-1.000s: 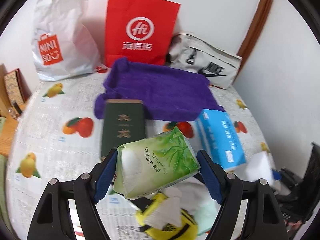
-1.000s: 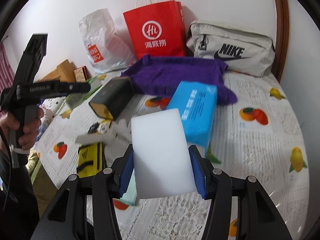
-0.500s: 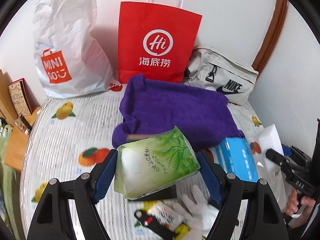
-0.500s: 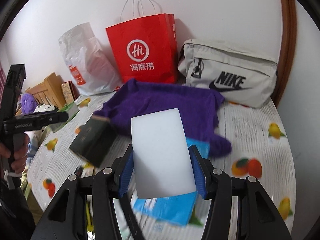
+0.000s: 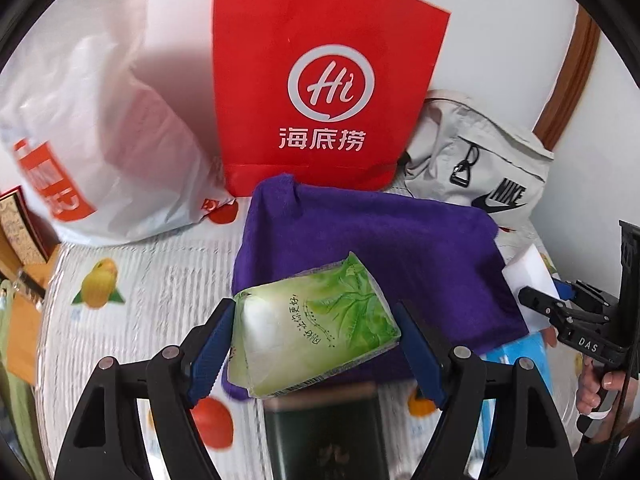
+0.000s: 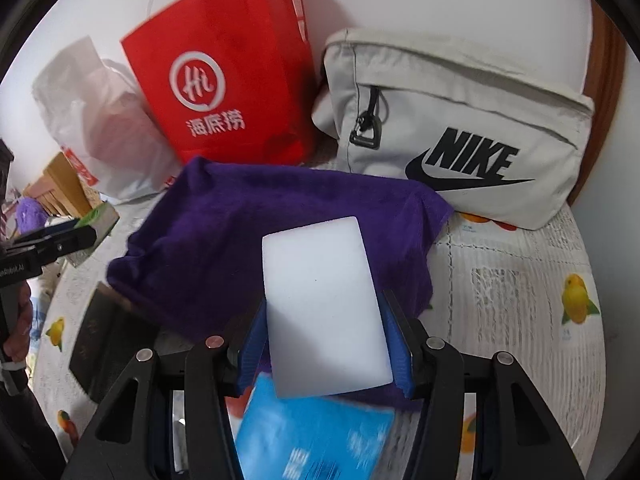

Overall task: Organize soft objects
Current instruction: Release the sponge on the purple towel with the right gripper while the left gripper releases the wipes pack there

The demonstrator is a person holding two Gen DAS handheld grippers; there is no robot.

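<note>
My left gripper is shut on a green tissue pack, held tilted above the near edge of a purple towel. My right gripper is shut on a white sponge block, held above the same purple towel. The right gripper with the white sponge shows at the right edge of the left wrist view. The left gripper with the green pack shows at the left edge of the right wrist view.
At the back wall stand a red paper bag, a white plastic bag and a grey Nike bag. A blue tissue pack and a dark green box lie near the grippers on the fruit-print cloth.
Both grippers have moved toward the back wall with their loads and now hang over the purple towel. The bags look much larger and closer. The blue pack and dark box have slid low in view.
</note>
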